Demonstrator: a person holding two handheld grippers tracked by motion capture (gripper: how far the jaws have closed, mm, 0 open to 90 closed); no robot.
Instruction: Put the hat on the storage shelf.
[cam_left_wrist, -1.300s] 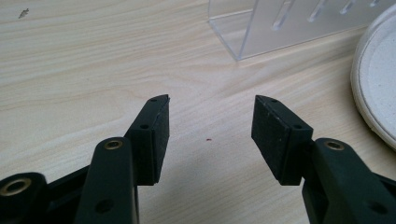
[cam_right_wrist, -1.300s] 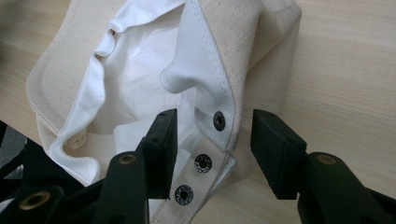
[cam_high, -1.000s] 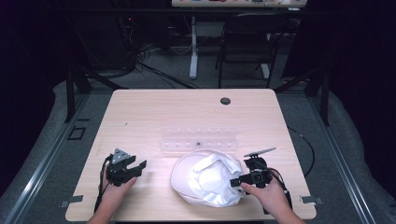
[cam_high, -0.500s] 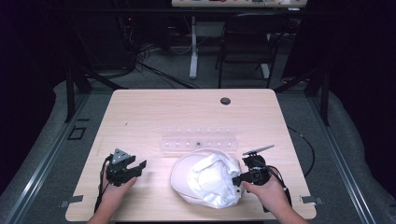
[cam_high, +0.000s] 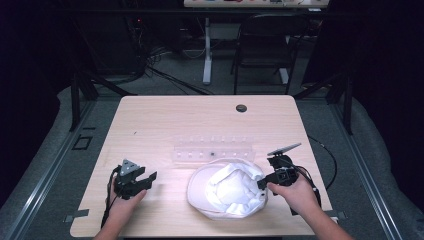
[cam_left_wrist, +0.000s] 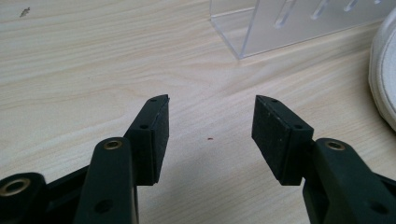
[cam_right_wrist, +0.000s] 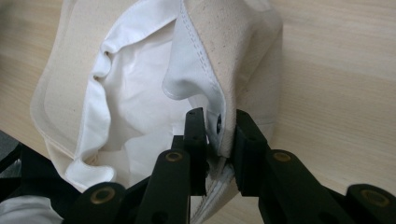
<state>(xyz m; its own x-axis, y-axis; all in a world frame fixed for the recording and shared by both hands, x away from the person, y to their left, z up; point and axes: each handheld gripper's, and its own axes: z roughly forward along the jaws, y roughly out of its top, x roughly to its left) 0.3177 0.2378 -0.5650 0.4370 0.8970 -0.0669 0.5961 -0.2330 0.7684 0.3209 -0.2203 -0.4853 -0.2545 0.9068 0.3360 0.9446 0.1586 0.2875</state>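
A white cloth hat (cam_high: 227, 189) lies upside down on the wooden table (cam_high: 200, 120), lining up. My right gripper (cam_high: 264, 182) is at its right edge; its jaws have just been closing and now pinch the hat's rim (cam_right_wrist: 219, 126), lifting that edge slightly. My left gripper (cam_high: 145, 181) rests at the front left of the table, open with nothing between its fingers (cam_left_wrist: 154, 135), bare wood under them. The hat's edge (cam_left_wrist: 383, 79) lies off to the right in the left gripper view.
A clear plastic rack (cam_high: 212, 150) with slots stands just behind the hat, also seen as a clear block (cam_left_wrist: 289, 23) ahead of the left gripper. A dark round grommet (cam_high: 241, 108) sits near the table's far edge. A chair and cables stand beyond the table.
The right gripper has closed on the hat's rim and risen a little, pulling that edge up. The left gripper has stayed put.
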